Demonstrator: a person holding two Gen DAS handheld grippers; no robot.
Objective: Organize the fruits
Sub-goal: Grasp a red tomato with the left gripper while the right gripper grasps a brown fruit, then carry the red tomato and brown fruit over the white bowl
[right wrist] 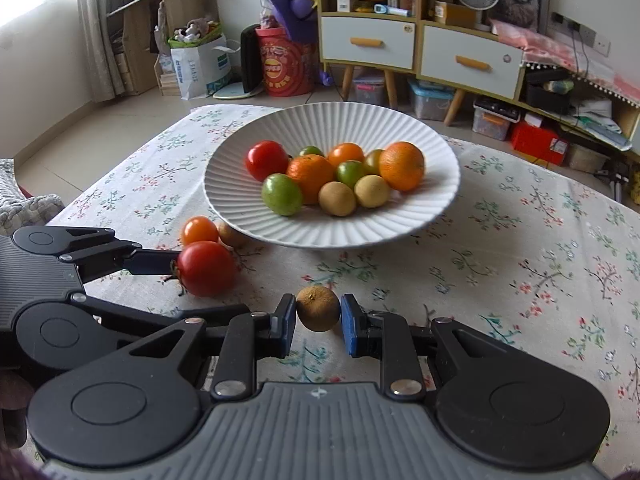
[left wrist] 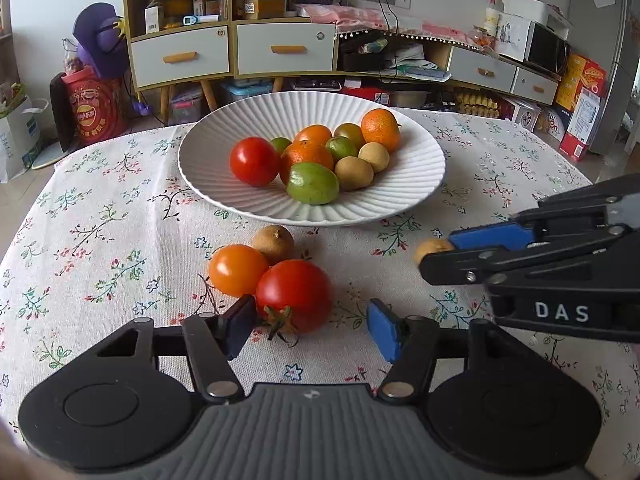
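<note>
A white ribbed plate [left wrist: 400, 200] [right wrist: 420, 216] holds several fruits: tomatoes, oranges, green and tan ones. On the cloth in front lie a red tomato [left wrist: 294, 294] [right wrist: 206, 268], an orange tomato [left wrist: 238, 270] [right wrist: 199, 230] and a brown longan [left wrist: 274, 242] [right wrist: 231, 235]. My left gripper [left wrist: 314, 330] is open, its jaws standing either side of the red tomato's near part. My right gripper [right wrist: 318, 318] [left wrist: 436, 252] has its pads against a brown longan [right wrist: 318, 308] [left wrist: 432, 249] that rests on the cloth.
The table [left wrist: 100, 220] has a floral cloth. Cabinets with drawers [left wrist: 280, 48], a red bucket [left wrist: 94, 110] and boxes stand on the floor behind. The right gripper's body [left wrist: 560, 272] lies to the right of the left gripper.
</note>
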